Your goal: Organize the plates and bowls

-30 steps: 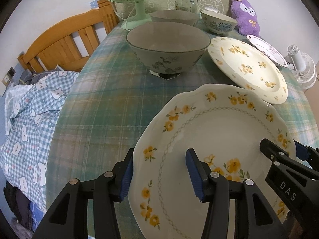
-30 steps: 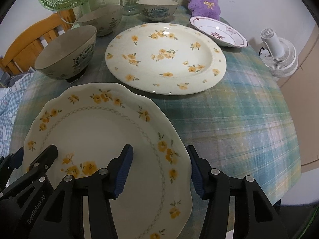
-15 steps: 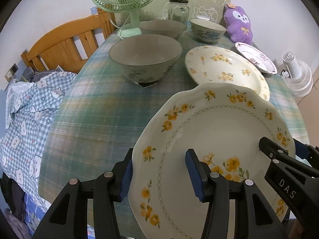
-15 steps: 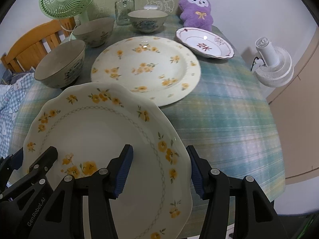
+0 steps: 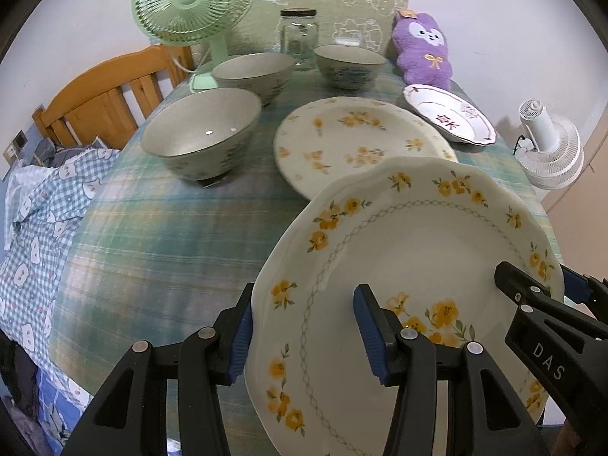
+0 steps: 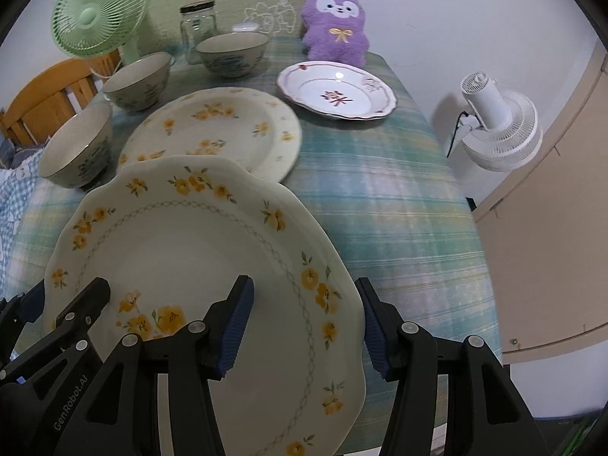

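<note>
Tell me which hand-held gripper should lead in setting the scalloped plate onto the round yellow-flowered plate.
Probably the right hand-held gripper. Both clamp the scalloped plate, the left hand-held gripper on its opposite rim. The round flowered plate lies straight ahead of the right one, and the bowls crowd the left side.

Soft, even indoor light, slightly dim with a cool cast. Beyond the jaws a small glint shows in the nearest bowl. The white fan casts a faint wall shadow. Fisheye bending and black corners frame both views; the bench cloth looks slightly smeared.
</note>
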The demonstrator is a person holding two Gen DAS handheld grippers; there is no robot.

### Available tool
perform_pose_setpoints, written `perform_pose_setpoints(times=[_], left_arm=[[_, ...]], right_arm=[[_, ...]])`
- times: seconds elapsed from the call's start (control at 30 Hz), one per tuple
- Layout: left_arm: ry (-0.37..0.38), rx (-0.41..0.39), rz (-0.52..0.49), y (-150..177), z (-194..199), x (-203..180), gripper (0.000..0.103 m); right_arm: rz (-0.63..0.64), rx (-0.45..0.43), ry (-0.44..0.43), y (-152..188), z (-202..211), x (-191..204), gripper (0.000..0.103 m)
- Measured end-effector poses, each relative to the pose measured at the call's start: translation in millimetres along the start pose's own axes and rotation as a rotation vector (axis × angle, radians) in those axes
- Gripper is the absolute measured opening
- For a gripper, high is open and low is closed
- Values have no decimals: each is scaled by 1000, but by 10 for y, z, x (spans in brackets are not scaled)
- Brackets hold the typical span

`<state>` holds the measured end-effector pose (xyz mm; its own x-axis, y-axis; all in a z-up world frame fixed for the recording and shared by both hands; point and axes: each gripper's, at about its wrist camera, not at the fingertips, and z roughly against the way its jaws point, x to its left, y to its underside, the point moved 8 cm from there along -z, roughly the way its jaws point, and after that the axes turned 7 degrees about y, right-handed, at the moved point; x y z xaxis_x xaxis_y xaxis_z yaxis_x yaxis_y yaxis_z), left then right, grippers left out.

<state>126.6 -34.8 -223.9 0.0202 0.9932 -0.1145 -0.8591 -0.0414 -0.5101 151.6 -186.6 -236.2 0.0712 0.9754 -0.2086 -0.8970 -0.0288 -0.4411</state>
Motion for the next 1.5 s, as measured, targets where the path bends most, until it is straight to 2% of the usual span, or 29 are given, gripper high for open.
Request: perform_pose_setpoints(times=[0.43,0.9,1.27,1.5], left_arm=[[10,14,-17,-65,-228,-657,51],[23,49,-29,-55,-531,-1211,51],[8,81,-19,-48,-732,-1358,51],[-13,71,-23,-62,-771,-1378,51]], right_arm=[[-24,18,7,-43,-267,-658,58],[-51,59,20,-32,-621,-1180,58],[-50,93,11,-38,-858,-1300,58],[-40,114,-4,-28,-964,-1287,58]])
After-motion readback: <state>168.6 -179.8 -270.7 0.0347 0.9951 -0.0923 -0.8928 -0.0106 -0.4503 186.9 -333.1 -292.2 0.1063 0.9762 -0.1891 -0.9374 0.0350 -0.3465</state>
